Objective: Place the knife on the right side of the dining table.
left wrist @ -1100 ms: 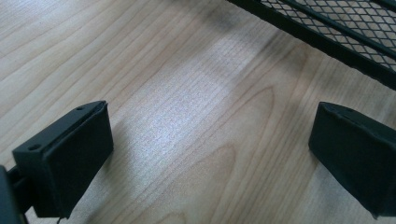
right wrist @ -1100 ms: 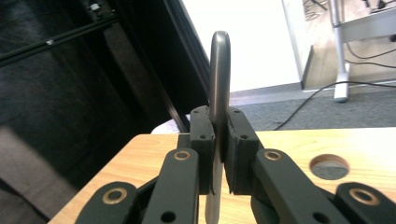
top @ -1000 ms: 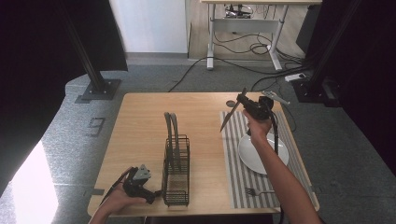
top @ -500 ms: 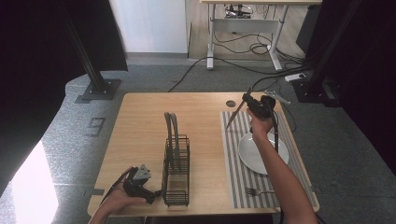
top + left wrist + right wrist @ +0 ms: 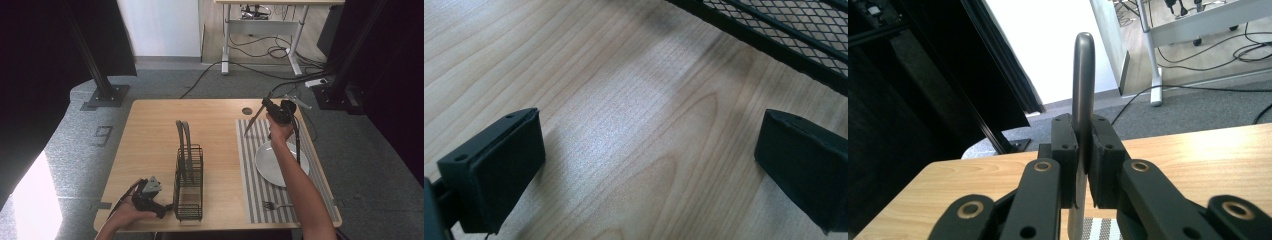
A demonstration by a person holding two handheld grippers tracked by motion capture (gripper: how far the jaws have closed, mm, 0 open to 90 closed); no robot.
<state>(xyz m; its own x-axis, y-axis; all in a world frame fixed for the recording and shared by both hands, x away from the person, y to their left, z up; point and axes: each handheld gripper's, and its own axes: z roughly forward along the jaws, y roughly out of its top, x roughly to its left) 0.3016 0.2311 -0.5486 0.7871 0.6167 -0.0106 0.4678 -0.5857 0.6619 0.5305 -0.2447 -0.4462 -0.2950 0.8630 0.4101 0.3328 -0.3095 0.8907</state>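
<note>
wooden table (image 5: 150, 135): right claw (image 5: 1082, 165) clamps knife (image 5: 1083, 75) upright; left claw (image 5: 649, 165) gapes empty.

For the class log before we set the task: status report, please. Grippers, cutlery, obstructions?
Right gripper shut on slim grey metal knife, raised over striped placemat. Left gripper open, resting beside black wire-mesh rack. Nothing obstructing.

Grey table knife (image 5: 1083, 75) held off the worktop

The slim, dull-metal knife (image 5: 254, 120) is clamped between the right gripper's (image 5: 1082, 165) jaws, its rounded end upward in the right gripper view; from above it slants down over the far end of the striped placemat (image 5: 250, 165).
</note>
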